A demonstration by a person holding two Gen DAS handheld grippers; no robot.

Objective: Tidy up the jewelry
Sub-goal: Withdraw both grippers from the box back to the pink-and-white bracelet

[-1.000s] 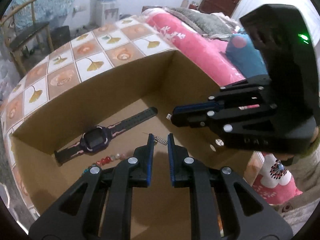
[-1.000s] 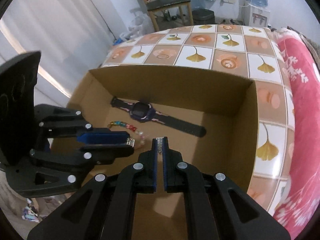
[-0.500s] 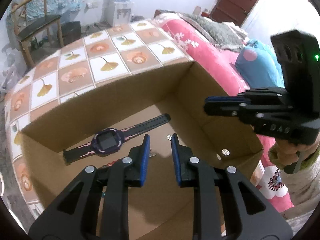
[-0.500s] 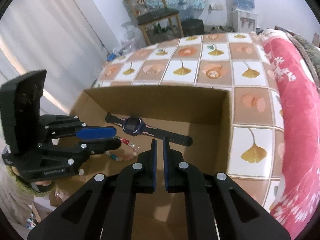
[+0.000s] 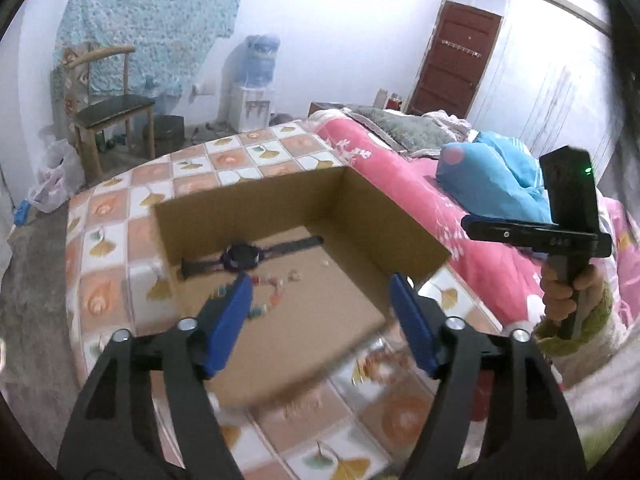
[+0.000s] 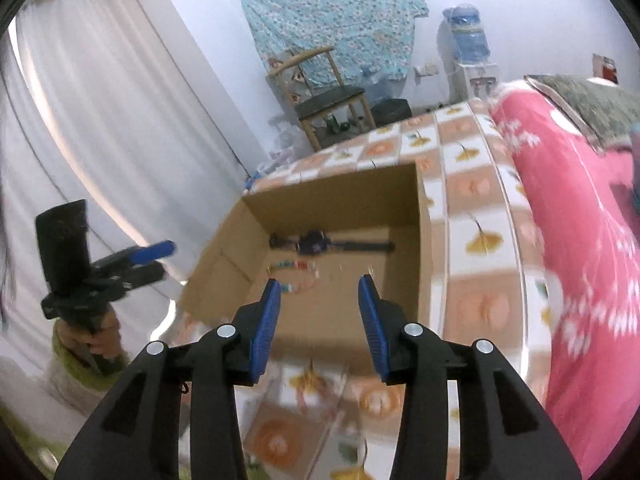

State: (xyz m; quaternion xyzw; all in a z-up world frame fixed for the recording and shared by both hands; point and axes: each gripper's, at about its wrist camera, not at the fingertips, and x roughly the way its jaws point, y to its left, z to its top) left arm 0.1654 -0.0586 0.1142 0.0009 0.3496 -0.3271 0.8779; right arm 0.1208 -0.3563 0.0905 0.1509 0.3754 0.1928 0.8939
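left gripper (image 5: 320, 312) opening, empty | right gripper (image 6: 320, 312) opening, empty | bead bracelet (image 6: 296, 276) in cardboard box (image 6: 424, 240), ahead of both tips | judged light, limp, slippery; pinch across strand

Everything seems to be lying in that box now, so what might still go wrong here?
1. The beaded bracelet lies loosely curled just in front of the watch; reaching back in could snag or scatter it.
2. The small pale pieces on the box floor are tiny and easy to lose.
3. Both views are blurred, and the left gripper and right gripper are opening with nothing between the jaws.
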